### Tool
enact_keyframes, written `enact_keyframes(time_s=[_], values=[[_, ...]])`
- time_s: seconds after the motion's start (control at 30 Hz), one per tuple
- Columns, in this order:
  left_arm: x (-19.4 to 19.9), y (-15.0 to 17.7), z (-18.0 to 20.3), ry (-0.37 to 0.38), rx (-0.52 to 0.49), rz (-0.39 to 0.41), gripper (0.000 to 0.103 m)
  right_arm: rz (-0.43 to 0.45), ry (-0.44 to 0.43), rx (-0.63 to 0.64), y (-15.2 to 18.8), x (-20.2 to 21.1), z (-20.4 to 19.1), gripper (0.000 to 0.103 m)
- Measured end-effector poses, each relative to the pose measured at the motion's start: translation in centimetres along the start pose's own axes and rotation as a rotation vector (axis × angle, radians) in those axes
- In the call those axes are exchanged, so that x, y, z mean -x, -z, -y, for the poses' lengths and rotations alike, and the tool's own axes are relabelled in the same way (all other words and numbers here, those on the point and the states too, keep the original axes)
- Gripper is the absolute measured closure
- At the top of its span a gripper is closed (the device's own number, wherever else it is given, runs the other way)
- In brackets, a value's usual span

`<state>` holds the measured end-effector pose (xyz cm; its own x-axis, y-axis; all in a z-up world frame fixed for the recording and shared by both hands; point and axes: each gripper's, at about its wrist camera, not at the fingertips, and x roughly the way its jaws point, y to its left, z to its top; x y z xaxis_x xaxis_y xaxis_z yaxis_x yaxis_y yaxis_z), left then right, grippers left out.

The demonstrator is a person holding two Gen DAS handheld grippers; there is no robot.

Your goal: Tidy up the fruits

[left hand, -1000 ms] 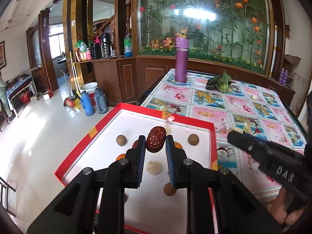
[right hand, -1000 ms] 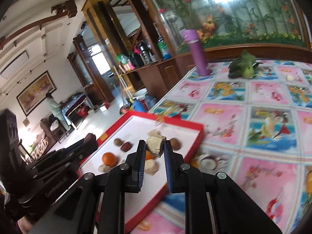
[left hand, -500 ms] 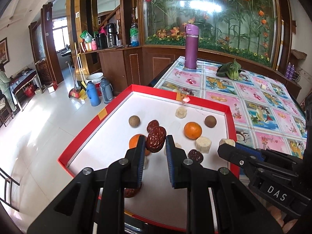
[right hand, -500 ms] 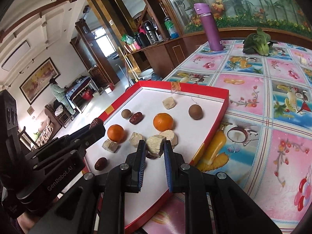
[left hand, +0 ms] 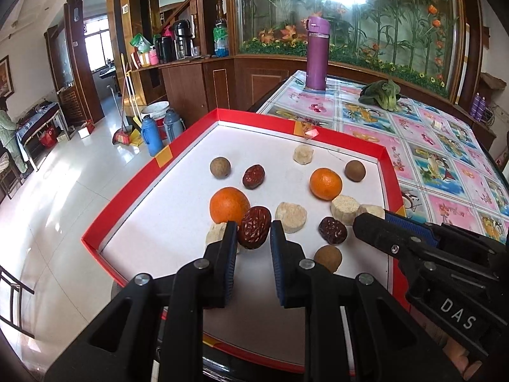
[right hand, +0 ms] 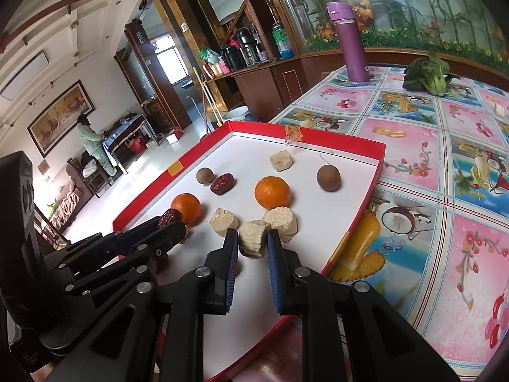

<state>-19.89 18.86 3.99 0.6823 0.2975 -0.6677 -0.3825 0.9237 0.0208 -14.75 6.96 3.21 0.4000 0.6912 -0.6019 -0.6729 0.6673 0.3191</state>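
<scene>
We stand in a family home's living and dining room: a table (right hand: pixel 429 146) under a fruit-print oilcloth, a wooden sideboard (left hand: pixel 191 86) crowded with thermos flasks (left hand: pixel 183 43), a painted floral glass screen (left hand: pixel 366 12), a framed painting (right hand: pixel 60 117), a broom (left hand: pixel 124 108) leaning by the glossy tiled floor (left hand: pixel 57 197).

From my left wrist view I read "DAS" in white letters on the black body of the right gripper (left hand: pixel 369 227); nothing else is legible to me.
</scene>
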Motion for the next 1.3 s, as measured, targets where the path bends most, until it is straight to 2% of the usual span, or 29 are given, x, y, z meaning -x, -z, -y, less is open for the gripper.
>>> enact_keyframes(time_s=[0.17, 0.57, 0.67, 0.73, 0.8, 0.9, 0.97, 1.03, 1.17, 1.3], values=[[-0.4, 0.1, -0.1, -0.006, 0.001, -0.008, 0.08, -0.033, 0.019, -0.009, 0.2, -0.7, 0.1, 0.086], [-0.7, 0.1, 1.0, -0.056, -0.045, -0.001, 0.079, -0.041, 0.051, 0.017, 0.2, -1.0, -0.3, 0.086], [-0.7, 0.1, 1.2, -0.062, -0.051, -0.005, 0.069, -0.043, 0.054, 0.017, 0.2, -1.0, -0.2, 0.086], [-0.6, 0.0, 1.1, -0.066, -0.049, -0.004, 0.066, -0.041, 0.053, 0.014, 0.2, -1.0, -0.2, 0.085], [-0.5, 0.0, 0.7, -0.072, -0.036, -0.006, 0.055, -0.037, 0.046, 0.0, 0.1, -0.9, 0.1, 0.085], [-0.2, -0.1, 0.3, -0.076, -0.018, 0.001, 0.047, -0.03, 0.027, -0.031, 0.1, -0.5, 0.9, 0.075], [0.2, -0.2, 0.2, -0.082, -0.012, 0.009, 0.043, -0.019, 0.004, -0.054, 0.0, -0.2, 1.2, 0.073], [0.6, -0.4, 0.2, -0.084, -0.011, 0.023, 0.039, 0.002, 0.011, -0.054, 0.0, 0.2, 1.3, 0.068], [1.7, -0.7, 0.2, -0.092, 0.001, 0.052, 0.025, 0.034, 0.015, -0.053, -0.1, 1.4, 1.3, 0.064], [3.1, -1.0, -0.1, -0.101, 0.016, 0.09, 0.014, 0.069, 0.023, -0.049, -0.4, 2.9, 1.3, 0.054]])
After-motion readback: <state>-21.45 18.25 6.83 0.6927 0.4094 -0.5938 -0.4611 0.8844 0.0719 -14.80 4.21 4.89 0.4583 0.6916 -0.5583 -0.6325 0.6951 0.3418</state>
